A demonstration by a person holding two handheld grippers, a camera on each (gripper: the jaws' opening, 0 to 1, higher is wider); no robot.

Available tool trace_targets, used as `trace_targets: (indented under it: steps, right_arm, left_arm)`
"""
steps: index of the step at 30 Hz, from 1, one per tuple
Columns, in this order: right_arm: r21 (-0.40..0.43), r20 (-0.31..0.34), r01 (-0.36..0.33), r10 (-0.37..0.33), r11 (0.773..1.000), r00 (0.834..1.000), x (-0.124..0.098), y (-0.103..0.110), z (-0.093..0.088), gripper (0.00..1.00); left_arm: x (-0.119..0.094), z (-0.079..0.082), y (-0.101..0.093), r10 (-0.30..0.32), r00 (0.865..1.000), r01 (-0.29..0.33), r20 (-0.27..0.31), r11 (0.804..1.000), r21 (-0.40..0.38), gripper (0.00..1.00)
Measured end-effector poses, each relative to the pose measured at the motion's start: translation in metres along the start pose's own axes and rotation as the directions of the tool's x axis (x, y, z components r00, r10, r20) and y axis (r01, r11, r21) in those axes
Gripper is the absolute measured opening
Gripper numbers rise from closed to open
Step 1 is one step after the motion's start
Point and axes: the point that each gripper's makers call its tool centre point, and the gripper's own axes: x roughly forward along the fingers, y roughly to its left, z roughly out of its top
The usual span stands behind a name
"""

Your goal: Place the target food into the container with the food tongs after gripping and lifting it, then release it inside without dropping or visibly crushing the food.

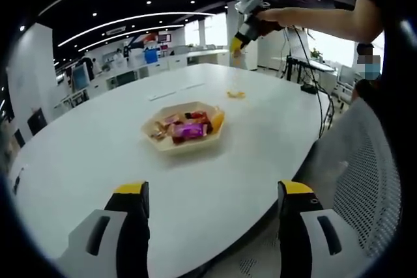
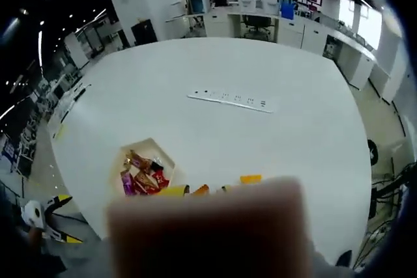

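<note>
White table (image 1: 98, 161); snack-filled tray (image 1: 187, 127) centred; orientation unclear

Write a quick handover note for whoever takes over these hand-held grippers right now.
Left hand-held gripper: open, holding nothing, low over the near edge of the white table.
Right hand-held gripper: raised high over the table's far side; whether it is open or shut cannot be told. A blurred block covers the bottom of the right gripper view.
Things: beige dish holds wrapped snacks; a small yellow item lies on the table beyond it. A power strip lies mid-table.
Done: no grip visible yet.
Left: grip, lift, place, release gently.
</note>
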Motion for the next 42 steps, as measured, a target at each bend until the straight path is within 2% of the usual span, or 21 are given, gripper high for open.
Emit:
trace_targets:
  steps: [7, 10, 17, 29, 38, 42]
  right_arm:
    - [-0.015, 0.014, -0.005, 0.005, 1.000, 1.000, -0.011, 0.005, 0.009, 0.19]
    - [-0.019, 0.014, -0.008, 0.008, 1.000, 1.000, -0.008, 0.008, 0.009, 0.19]
    - [-0.035, 0.007, -0.046, 0.047, 0.998, 0.999, 0.004, 0.032, 0.015, 0.19]
    - [-0.072, 0.010, -0.157, 0.158, 0.985, 0.987, 0.034, 0.098, 0.030, 0.19]
    - [-0.137, 0.012, -0.238, 0.242, 0.962, 0.970, 0.041, 0.152, 0.045, 0.19]
    - [-0.161, 0.013, -0.257, 0.263, 0.953, 0.965, 0.042, 0.166, 0.051, 0.19]
  left_arm:
    - [0.000, 0.001, -0.001, -0.001, 1.000, 0.001, 0.005, 1.000, 0.004, 0.78]
    - [0.000, 0.001, -0.001, -0.001, 1.000, 0.001, 0.006, 1.000, 0.005, 0.78]
    - [-0.001, 0.001, 0.000, 0.006, 1.000, -0.006, 0.010, 1.000, 0.006, 0.78]
    - [-0.003, 0.004, 0.001, 0.016, 1.000, -0.016, 0.019, 1.000, -0.005, 0.79]
    - [-0.003, 0.004, 0.002, 0.022, 1.000, -0.022, 0.019, 1.000, -0.006, 0.78]
    - [-0.003, 0.004, 0.002, 0.025, 1.000, -0.025, 0.018, 1.000, -0.004, 0.78]
